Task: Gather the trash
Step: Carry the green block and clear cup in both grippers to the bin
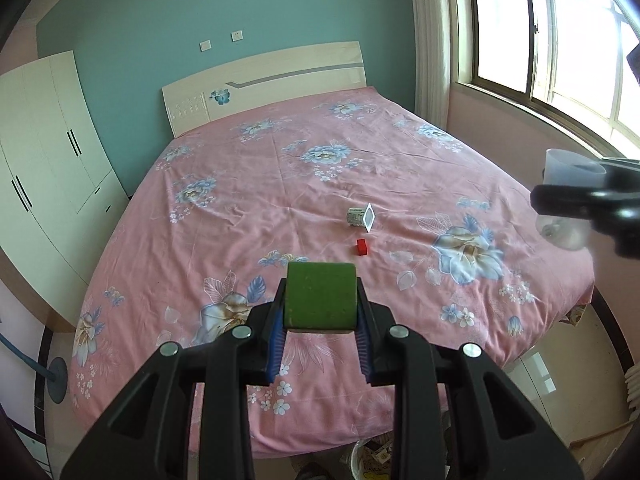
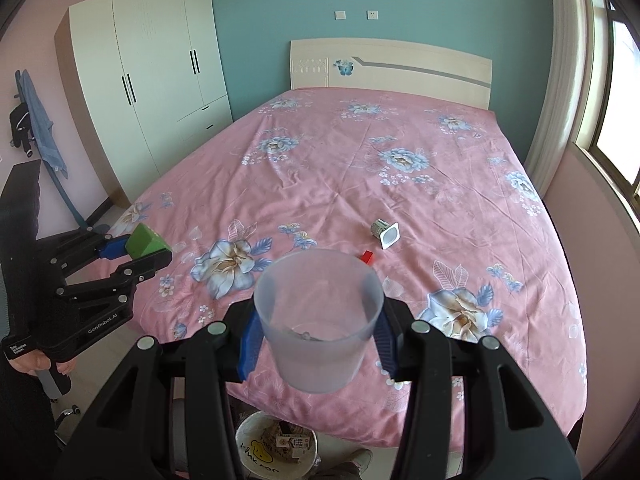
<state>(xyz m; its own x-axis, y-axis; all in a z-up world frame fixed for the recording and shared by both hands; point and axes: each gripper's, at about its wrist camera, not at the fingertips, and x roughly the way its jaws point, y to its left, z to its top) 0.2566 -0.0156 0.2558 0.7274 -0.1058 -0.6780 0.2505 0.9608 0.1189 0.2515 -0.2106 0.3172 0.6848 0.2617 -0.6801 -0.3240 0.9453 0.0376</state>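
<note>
My left gripper was clamped on a green block, held above the foot of the bed. My right gripper squeezed a frosted plastic cup over the same end. A small yogurt tub and a red piece lay mid-bed; a trash bin stood below its foot.

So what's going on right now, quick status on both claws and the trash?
Left gripper shut on green block. Right gripper shut on clear cup. Small carton and red piece lie on bed. Bin below, nothing blocking.
</note>
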